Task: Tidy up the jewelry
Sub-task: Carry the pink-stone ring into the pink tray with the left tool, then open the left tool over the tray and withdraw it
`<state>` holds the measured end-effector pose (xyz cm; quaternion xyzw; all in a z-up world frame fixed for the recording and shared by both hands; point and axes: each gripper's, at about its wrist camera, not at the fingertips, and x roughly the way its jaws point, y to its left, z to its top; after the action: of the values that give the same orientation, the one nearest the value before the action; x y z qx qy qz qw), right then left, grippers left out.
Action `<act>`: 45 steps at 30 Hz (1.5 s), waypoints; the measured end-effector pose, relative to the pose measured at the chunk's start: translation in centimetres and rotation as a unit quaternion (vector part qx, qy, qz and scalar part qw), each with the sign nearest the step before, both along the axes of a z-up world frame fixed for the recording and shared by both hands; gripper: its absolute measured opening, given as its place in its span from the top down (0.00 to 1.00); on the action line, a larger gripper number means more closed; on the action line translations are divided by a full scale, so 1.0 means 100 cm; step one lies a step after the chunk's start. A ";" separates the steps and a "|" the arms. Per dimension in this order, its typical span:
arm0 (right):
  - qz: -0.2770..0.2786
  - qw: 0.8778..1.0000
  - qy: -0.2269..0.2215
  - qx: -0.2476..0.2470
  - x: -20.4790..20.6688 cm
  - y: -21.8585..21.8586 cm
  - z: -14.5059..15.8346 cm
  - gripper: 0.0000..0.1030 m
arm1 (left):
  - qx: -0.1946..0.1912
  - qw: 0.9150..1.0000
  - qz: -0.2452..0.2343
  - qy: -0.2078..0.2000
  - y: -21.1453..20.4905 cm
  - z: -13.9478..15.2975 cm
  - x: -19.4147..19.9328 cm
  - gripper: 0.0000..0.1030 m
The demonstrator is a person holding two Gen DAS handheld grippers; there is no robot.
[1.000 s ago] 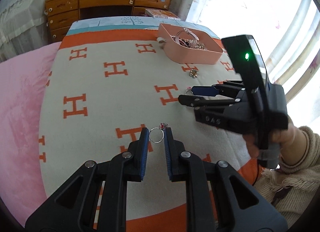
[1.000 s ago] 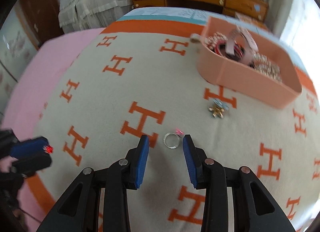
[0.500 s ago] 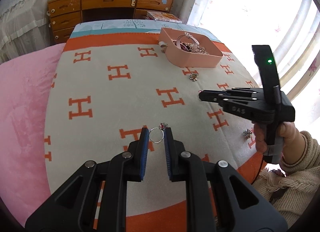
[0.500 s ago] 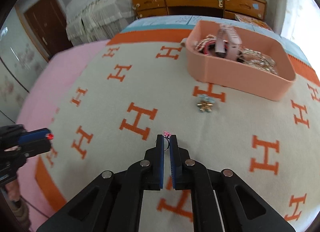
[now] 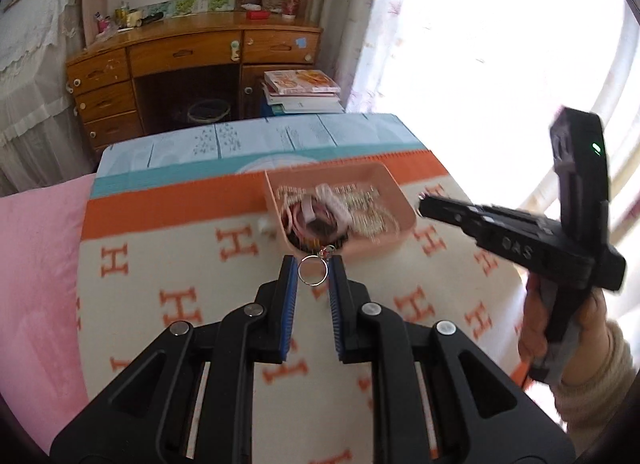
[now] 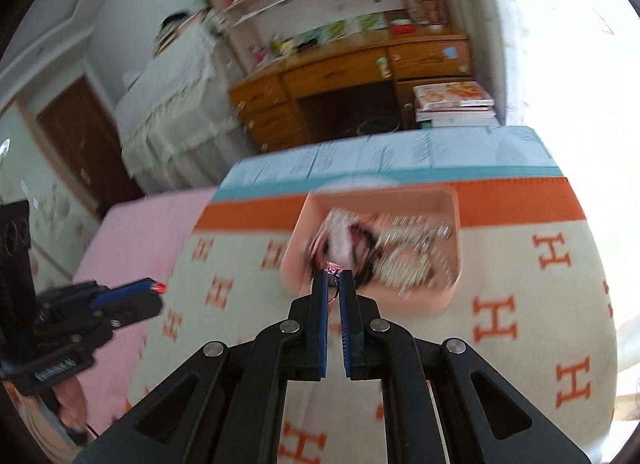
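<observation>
Both claws, left claw (image 5: 313,270) and right claw (image 6: 333,284), are pinching a ring each; I'm guessing they're light, slippery, so gripping across the band.

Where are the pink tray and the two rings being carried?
pink tray (image 5: 404,219), left wrist view, right rim.
left ring (image 5: 313,270), left wrist view, its silver band.
right ring (image 6: 333,268), right wrist view, its pink stone.

A cream blanket patterned with orange H letters (image 5: 192,264) carries a peach-pink plastic tray (image 5: 394,193); blue-padded black grippers; pink bedspread (image 5: 36,264) alongside.
</observation>
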<state>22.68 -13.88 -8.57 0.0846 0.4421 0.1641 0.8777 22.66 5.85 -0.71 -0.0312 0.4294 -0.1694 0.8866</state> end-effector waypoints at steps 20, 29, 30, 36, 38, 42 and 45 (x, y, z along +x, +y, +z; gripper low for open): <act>-0.069 0.991 0.048 -0.100 0.118 -0.027 -0.062 0.85 | -0.017 0.993 0.039 0.112 -0.091 -0.080 0.138 0.70; -0.055 0.994 0.040 -0.087 0.079 -0.038 -0.045 0.71 | -0.015 0.996 0.042 0.075 -0.055 -0.051 0.092 0.46; -0.048 0.995 0.042 -0.082 0.071 -0.039 -0.042 0.70 | -0.011 0.997 0.040 0.072 -0.052 -0.049 0.085 0.46; -0.003 0.997 0.039 -0.069 0.008 -0.044 -0.024 0.66 | -0.003 0.998 0.038 0.059 -0.026 -0.038 0.034 0.45; 0.010 0.997 0.036 -0.069 -0.014 -0.044 -0.018 0.66 | -0.012 0.998 0.043 0.049 -0.017 -0.032 0.015 0.45; 0.031 0.997 0.026 -0.067 -0.059 -0.043 -0.003 0.65 | -0.004 0.998 0.060 0.023 -0.008 -0.019 -0.019 0.45; 0.041 0.997 0.010 -0.063 -0.094 -0.043 0.010 0.60 | -0.015 0.998 0.063 0.011 -0.001 -0.011 -0.044 0.45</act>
<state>13.31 -18.15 -7.58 0.0124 0.4635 0.1705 0.8695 18.25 5.75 -1.82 -0.0732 0.4336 -0.1194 0.8902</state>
